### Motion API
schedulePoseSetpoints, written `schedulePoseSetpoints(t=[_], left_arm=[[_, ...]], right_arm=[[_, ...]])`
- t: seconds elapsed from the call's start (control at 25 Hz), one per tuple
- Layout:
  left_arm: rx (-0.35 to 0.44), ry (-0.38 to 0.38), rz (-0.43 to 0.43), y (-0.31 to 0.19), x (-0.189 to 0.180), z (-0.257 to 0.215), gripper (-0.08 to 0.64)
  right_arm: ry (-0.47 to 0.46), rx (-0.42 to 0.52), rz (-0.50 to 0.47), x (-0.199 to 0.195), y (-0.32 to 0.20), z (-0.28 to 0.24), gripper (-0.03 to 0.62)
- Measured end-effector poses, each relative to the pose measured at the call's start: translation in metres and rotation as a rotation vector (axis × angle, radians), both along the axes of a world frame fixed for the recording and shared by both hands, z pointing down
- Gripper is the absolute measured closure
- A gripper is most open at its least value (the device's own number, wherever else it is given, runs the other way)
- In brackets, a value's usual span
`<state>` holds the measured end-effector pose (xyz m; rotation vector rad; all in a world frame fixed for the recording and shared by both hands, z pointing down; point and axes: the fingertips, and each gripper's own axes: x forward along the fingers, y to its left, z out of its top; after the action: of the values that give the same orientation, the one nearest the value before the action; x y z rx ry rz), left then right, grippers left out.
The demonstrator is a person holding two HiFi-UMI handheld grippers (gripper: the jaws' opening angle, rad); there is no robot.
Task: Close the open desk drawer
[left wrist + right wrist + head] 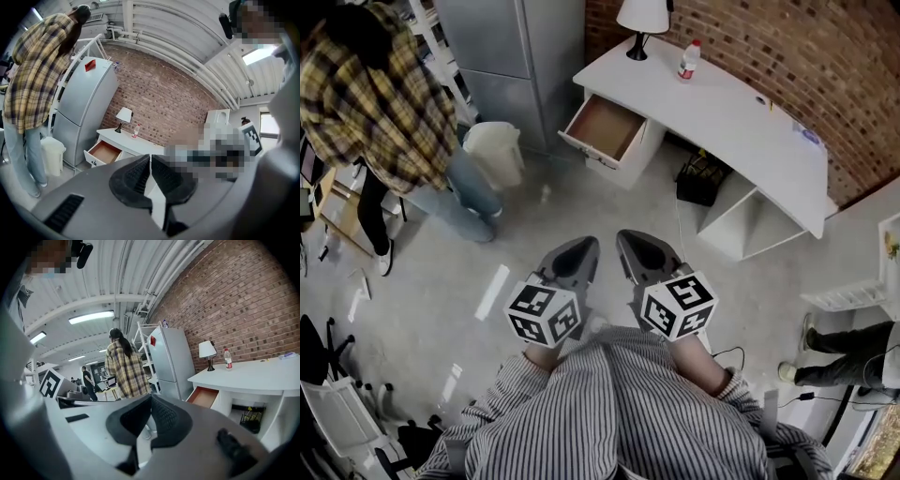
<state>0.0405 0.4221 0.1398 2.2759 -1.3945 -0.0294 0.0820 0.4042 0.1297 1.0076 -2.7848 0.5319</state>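
Observation:
The white desk (pixel 741 112) stands against the brick wall, and its left drawer (pixel 605 127) is pulled out with a bare brown inside. That drawer also shows in the left gripper view (pixel 105 152) and in the right gripper view (pixel 204 397). Both grippers are held close to my body, far from the desk. My left gripper (pixel 587 244) is shut with nothing between its jaws (pixel 150 157). The right gripper (pixel 624 236) is likewise shut and empty (pixel 150 397). The two sit side by side, tips pointing toward the drawer.
A person in a plaid shirt (pixel 384 103) stands at the left beside a white bin (pixel 495 150) and a grey fridge (pixel 525 56). A lamp (pixel 642 19) and a bottle (pixel 688 61) stand on the desk. A black basket (pixel 701 178) sits under it.

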Motion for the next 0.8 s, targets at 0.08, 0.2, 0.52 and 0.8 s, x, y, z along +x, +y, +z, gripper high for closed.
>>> schedulePoseSetpoints(t=[0.08, 0.2, 0.52, 0.8], left_arm=[[-0.011, 0.000, -0.005, -0.014, 0.003, 0.003, 0.538], [-0.024, -0.008, -0.006, -0.030, 0.006, 0.007, 0.537], [-0.062, 0.000, -0.010, -0.064, -0.003, 0.021, 0.538], [-0.063, -0.001, 0.018, -0.118, -0.022, 0.024, 0.538]], right_arm=[[-0.008, -0.013, -0.002, 0.003, -0.015, 0.004, 0.577], [-0.013, -0.030, -0.011, 0.004, -0.030, 0.010, 0.577], [-0.005, -0.062, -0.023, -0.005, -0.061, 0.026, 0.577], [-0.007, -0.074, 0.023, -0.017, -0.110, 0.030, 0.577]])
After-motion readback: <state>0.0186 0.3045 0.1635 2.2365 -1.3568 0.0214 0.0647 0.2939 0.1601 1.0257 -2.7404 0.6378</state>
